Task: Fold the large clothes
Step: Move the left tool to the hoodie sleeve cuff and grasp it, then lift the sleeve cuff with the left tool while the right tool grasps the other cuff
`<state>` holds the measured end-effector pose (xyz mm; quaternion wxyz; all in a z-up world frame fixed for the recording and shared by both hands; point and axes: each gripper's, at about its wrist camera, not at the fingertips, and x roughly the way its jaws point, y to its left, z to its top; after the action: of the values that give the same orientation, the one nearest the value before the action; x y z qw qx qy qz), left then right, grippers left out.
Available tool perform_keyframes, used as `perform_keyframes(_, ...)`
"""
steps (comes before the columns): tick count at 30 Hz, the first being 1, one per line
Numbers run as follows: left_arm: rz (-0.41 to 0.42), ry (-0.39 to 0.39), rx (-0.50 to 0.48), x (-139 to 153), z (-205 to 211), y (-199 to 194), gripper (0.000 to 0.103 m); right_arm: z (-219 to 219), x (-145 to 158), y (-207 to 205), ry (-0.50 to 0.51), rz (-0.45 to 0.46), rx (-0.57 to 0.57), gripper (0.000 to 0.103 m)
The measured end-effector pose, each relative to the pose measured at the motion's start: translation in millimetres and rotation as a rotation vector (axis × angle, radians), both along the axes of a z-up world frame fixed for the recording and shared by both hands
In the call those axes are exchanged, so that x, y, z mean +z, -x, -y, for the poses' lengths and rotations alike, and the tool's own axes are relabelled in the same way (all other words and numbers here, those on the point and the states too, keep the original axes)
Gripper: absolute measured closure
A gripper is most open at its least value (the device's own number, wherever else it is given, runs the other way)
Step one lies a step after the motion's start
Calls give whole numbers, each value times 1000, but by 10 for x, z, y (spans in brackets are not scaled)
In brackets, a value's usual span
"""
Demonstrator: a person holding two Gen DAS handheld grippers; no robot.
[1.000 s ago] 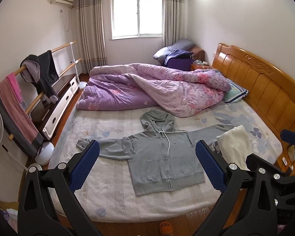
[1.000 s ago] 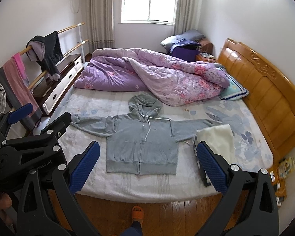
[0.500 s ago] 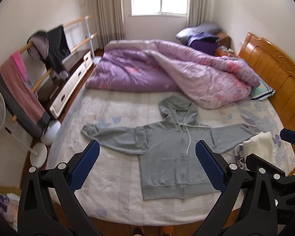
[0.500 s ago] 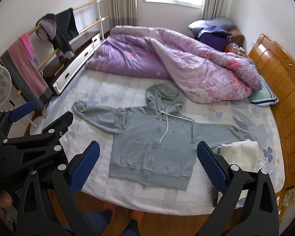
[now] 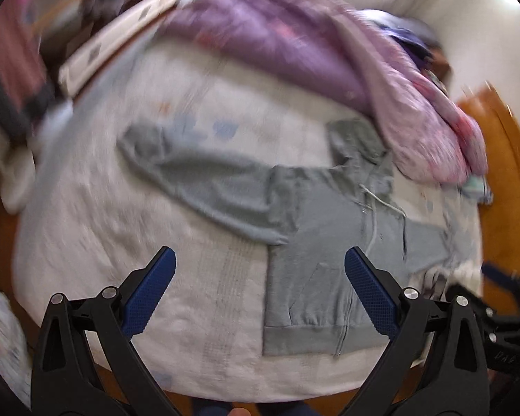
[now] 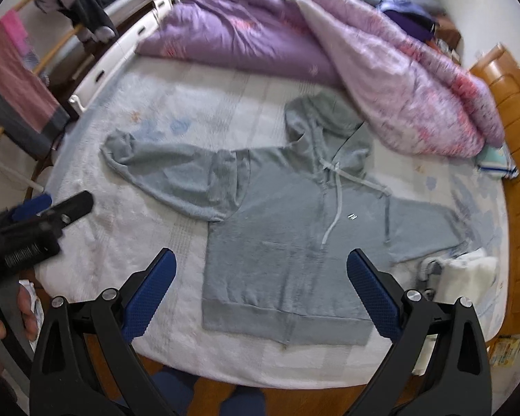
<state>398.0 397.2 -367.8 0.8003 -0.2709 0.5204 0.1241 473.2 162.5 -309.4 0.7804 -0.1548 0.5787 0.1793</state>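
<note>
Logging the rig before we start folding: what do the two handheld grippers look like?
Both match: the left gripper and right gripper have black angular frames with silver pivot bolts and two fingers faced with textured blue pads. The right view shows a coil spring on the left unit's body.

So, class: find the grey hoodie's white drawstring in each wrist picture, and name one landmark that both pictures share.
Left wrist view: the drawstring hangs right of centre, below the hood, blurred.
Right wrist view: the drawstring runs down the chest, right of centre, above the right fingers.
Shared landmark: the purple quilt beyond the grey hoodie.
</note>
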Motion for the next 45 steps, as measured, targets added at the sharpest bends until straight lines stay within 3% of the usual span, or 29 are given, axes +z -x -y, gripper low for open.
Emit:
perform_keyframes(7,-60,133,292,-1157,-1326,-132,5,-184,-971,-525,-68,-135,-107,11)
perform_keyframes(11,-29,158,434,-1714,-1909,-255,5,-243,-1560,-795,-93,-214,-131,50)
perform_keyframes(14,3,231,526,-2094,-2208,-355,6,-276,-1939,-937,-136,-287,-141,58)
perform_keyframes(16,-5,229,546,-2327,-2365,-439,7,-300,-2139,-1014,-168,-320,-148,58)
perform_keyframes(22,-48,211,533,-2636,-2490,-636,46,-414,-2642,-1229,-208,-359,-148,59)
perform_keyframes(23,-54,197,529,-2659,-2507,-654,55,-413,-2691,-1251,-214,-369,-156,66)
perform_keyframes(24,-61,176,522,-2660,-2515,-664,65,-402,-2772,-1287,-232,-384,-172,69)
perform_keyframes(25,-59,148,501,-2642,-2526,-675,85,-389,-2826,-1319,-249,-399,-185,73)
perform_keyframes(26,-52,138,495,-2618,-2532,-668,87,-375,-2891,-1349,-271,-414,-201,79)
perform_keyframes(31,42,67,561,-2217,-2518,-357,89,-336,-3020,-1417,-292,-407,-223,100)
perform_keyframes(36,117,-5,567,-1660,-2367,-86,89,-265,-3393,-1437,-274,-469,-225,103)
perform_keyframes(40,217,-93,483,-1018,-1812,-151,89,-197,-3417,-1533,-303,-536,-209,103)
perform_keyframes(42,281,-134,432,-614,-1401,-287,89,-71,-3273,-1606,-366,-565,-201,101)
perform_keyframes(45,372,-175,335,-83,-680,-581,89,357,-2908,-1741,-459,-539,-167,101)
